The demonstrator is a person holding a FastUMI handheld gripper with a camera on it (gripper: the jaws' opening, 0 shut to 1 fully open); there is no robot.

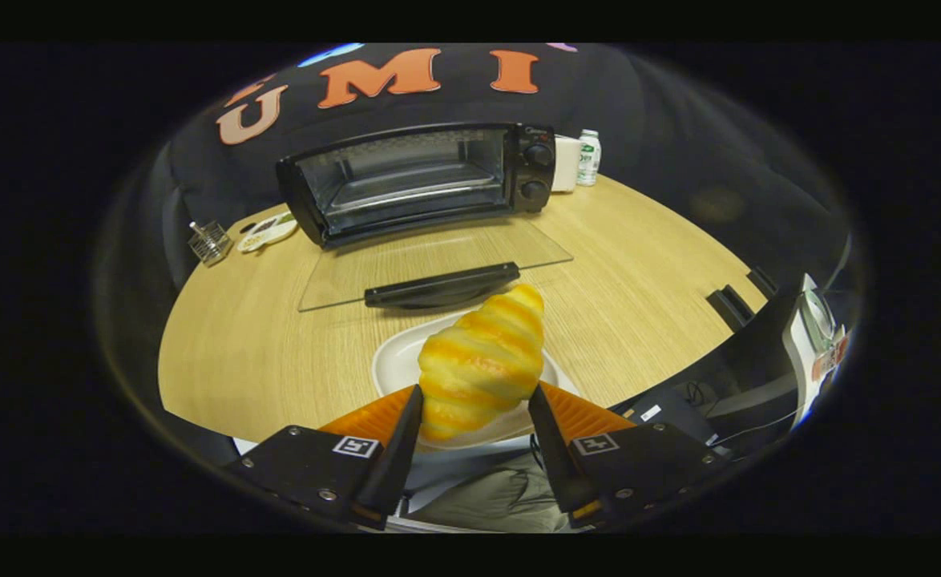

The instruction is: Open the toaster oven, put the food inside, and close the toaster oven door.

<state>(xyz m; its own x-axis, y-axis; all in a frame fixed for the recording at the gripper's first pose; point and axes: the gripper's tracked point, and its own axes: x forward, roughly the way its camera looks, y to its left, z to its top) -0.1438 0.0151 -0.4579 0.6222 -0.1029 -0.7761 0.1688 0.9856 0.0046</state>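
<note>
Gripping the croissant with the gripper, 2 fingers pressing on its sides at the lower end, probably so that the long body is pointing forward toward the opening. Holding it just above the white plate, which is lying on the wooden table. Just beyond the plate, lying flat on the table, the glass door of the toaster oven, its dark handle nearest to the food; possibly needing some height to pass over this handle. Standing open, the oven, with the rack inside looking bare. Beside it, 1 small bottle and 1 white box to the right, 1 small dish and 1 wire holder to the left, all well apart from the way.
</note>
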